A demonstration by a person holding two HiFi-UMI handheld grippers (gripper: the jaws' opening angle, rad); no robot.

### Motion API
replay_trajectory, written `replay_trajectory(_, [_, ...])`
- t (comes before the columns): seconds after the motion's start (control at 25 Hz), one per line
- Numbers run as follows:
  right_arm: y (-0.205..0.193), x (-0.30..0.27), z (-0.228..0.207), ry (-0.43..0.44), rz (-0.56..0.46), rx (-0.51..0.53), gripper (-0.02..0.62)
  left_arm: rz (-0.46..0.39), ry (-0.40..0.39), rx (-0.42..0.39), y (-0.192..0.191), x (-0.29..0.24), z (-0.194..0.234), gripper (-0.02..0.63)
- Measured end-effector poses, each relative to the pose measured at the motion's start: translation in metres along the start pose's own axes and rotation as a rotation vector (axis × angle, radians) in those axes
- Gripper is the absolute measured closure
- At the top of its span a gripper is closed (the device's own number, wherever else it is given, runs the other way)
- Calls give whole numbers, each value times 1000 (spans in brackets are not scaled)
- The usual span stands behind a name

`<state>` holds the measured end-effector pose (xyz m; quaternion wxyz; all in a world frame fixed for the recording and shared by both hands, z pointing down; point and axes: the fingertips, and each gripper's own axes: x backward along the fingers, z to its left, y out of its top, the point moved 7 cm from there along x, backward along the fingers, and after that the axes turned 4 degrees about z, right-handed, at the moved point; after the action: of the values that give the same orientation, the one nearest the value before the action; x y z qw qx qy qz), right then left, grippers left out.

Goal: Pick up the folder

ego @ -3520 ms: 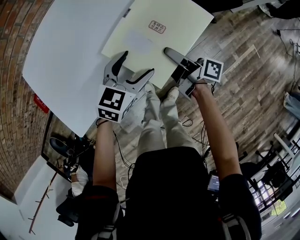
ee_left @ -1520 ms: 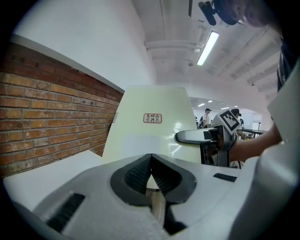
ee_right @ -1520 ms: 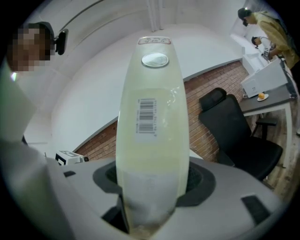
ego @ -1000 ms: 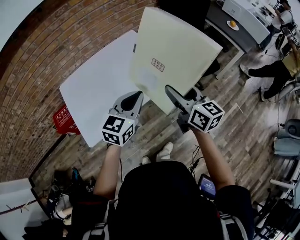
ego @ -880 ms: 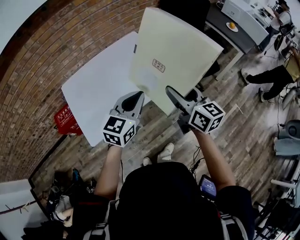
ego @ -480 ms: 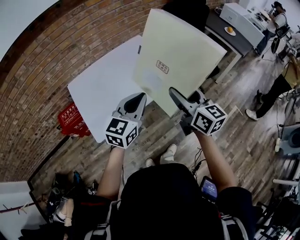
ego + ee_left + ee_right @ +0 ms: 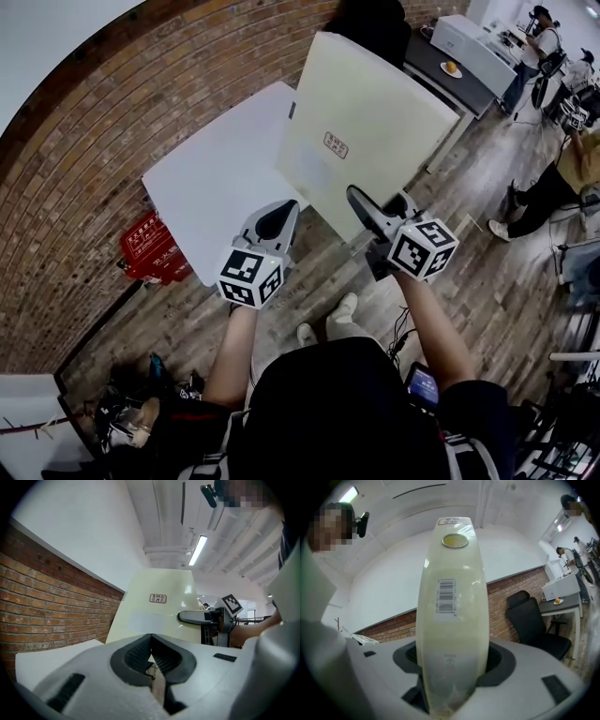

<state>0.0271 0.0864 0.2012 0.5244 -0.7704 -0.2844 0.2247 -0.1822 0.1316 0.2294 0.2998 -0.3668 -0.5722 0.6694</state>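
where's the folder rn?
Head view, upper centre: the cream folder is held up over the white table's right side, its near edge clamped by the left gripper and the right gripper.

White tabletop [image 7: 220, 178] beside a brick wall [image 7: 84, 141]
It stands on a wood-plank floor [image 7: 487, 281]; a red box [image 7: 150, 249] lies just beside it.

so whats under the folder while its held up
Past the folder edges show the white table, the wooden floor and a black chair. Whatever lies straight below the raised folder is covered by it in the head view.
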Motion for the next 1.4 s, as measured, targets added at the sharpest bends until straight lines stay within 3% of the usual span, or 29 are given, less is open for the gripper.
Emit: replay_trajectory(1.4, [35,50,-7,31,-32,21,314,-5,6,-57,28,0,-56,588])
